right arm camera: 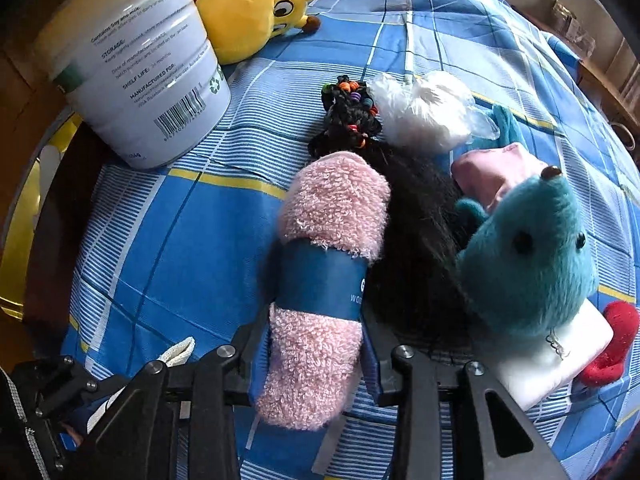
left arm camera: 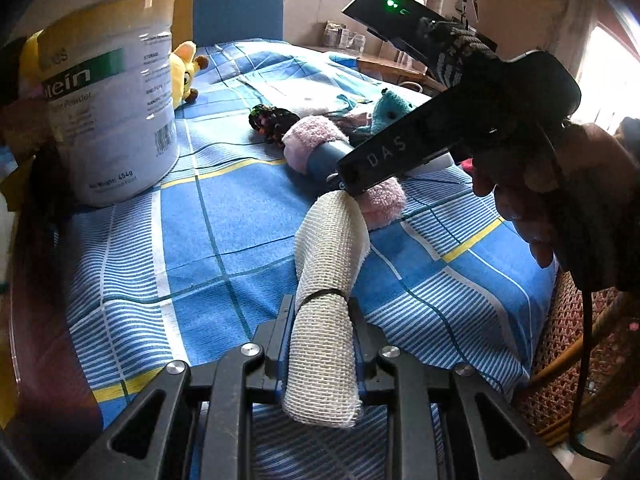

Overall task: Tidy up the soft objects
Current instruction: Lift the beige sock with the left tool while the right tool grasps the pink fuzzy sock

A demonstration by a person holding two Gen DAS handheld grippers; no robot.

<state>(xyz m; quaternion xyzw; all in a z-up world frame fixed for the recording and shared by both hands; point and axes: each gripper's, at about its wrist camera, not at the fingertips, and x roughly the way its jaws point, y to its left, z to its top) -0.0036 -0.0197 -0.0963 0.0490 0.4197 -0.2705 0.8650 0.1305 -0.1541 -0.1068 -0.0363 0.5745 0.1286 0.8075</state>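
Observation:
My left gripper (left arm camera: 320, 320) is shut on a white gauze bandage roll (left arm camera: 326, 284) and holds it just above the blue checked cloth. My right gripper (right arm camera: 316, 332) is shut on a pink fluffy towel roll (right arm camera: 328, 220) with a blue paper band, which also shows in the left wrist view (left arm camera: 310, 138). Beside the towel roll lie a black hair piece (right arm camera: 416, 240), a teal plush toy (right arm camera: 528, 256), a white fluffy item (right arm camera: 424, 112) and a black scrunchie with coloured bands (right arm camera: 352, 108). A yellow plush (right arm camera: 256, 12) lies at the back.
A large white protein powder tin (left arm camera: 112, 92) stands open at the left, also in the right wrist view (right arm camera: 136, 68). A white block (right arm camera: 560, 360) and a red item (right arm camera: 612, 344) lie at the right. A wicker chair (left arm camera: 576, 352) stands beyond the table's right edge.

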